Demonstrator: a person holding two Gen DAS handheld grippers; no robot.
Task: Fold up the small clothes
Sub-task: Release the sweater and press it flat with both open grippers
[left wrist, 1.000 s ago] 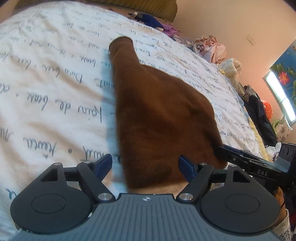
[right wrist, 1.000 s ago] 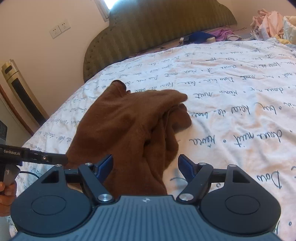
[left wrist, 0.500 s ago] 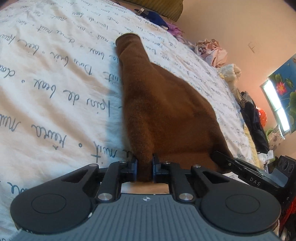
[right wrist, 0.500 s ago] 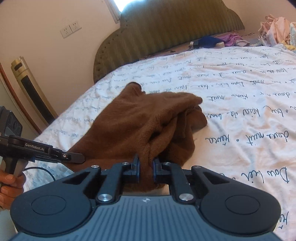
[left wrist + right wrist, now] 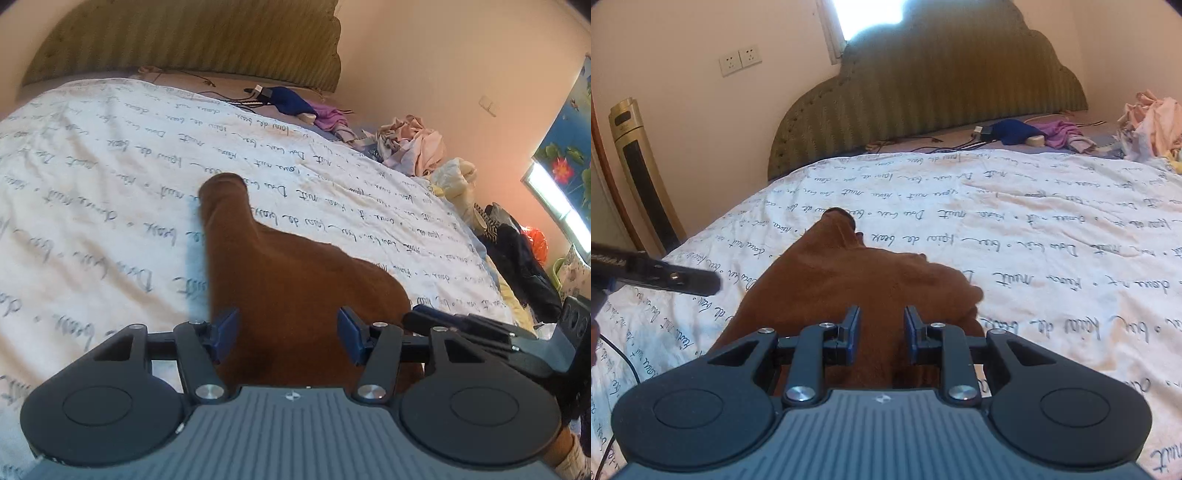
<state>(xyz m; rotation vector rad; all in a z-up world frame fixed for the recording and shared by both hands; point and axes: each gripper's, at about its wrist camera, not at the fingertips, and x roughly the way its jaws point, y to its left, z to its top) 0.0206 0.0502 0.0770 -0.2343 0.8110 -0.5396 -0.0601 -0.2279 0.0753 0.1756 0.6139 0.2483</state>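
The brown garment (image 5: 291,284) lies on the bed, on top of the white bedspread (image 5: 92,206) that has dark handwriting all over it. It is soft and fuzzy. Its wide part is near the two claws. One narrow part, like a sleeve, reaches out to the far side, toward the green headboard (image 5: 934,85).

The left gripper (image 5: 288,332) is above the near edge of the brown garment. Its two blue pads are spread about half way apart. They have just been opening. The brown cloth shows in the gap between them, but the pads do not squeeze it. The left pad (image 5: 226,331) sits right at the left edge of the cloth.

The right gripper (image 5: 881,330) is above the near right part of the same garment. Its blue pads have a small gap between them. They have just been opening a little too. Brown cloth shows in the gap and under the pads, but the pads do not pinch it.

In the left claw's view, the right claw pokes in from the right, just beside the garment's right edge. In the right claw's view, the left claw pokes in from the left, near the garment.

Far away by the headboard lies a blue cloth (image 5: 1012,131) with a purple cloth (image 5: 1062,131) beside it. A heap of pale clothes (image 5: 413,144) sits at the far right side of the bed.
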